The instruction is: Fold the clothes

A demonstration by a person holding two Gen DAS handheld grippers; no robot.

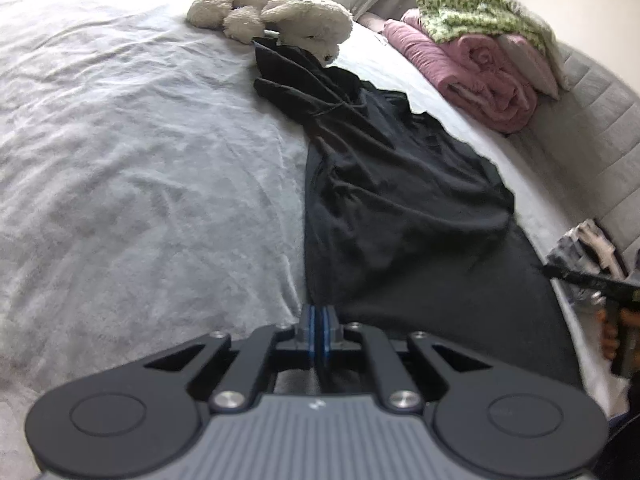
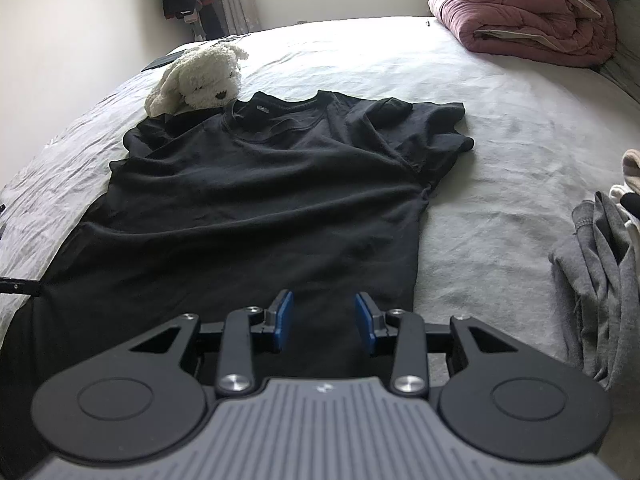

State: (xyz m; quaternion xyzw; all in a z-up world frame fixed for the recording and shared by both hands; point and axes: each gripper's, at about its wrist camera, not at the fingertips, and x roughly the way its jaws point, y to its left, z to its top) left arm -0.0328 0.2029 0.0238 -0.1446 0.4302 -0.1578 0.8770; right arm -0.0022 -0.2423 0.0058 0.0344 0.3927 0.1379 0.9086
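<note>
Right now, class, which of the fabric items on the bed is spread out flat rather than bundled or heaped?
The black T-shirt, laid out neckline away from the camera. The pink quilt is rolled up; the grey garment lies crumpled.

left wrist: low at hem corner, facing along bed (image 1: 120, 140); right wrist: hem-centre, facing collar | shared: black T-shirt (image 2: 256, 200)

A: The black cotton T-shirt (image 2: 256, 200) runs under the right claw (image 2: 325, 322), so its hem is hidden there. Does the left claw (image 1: 319, 330) pinch it?

B: Cannot tell; its blue pads meet at the shirt's edge, and the body covers the rest.

A: The grey crumpled garment (image 2: 596, 276)?

B: Cut off by the right edge. The hand (image 1: 614, 334) in the left wrist view is blurred.
</note>
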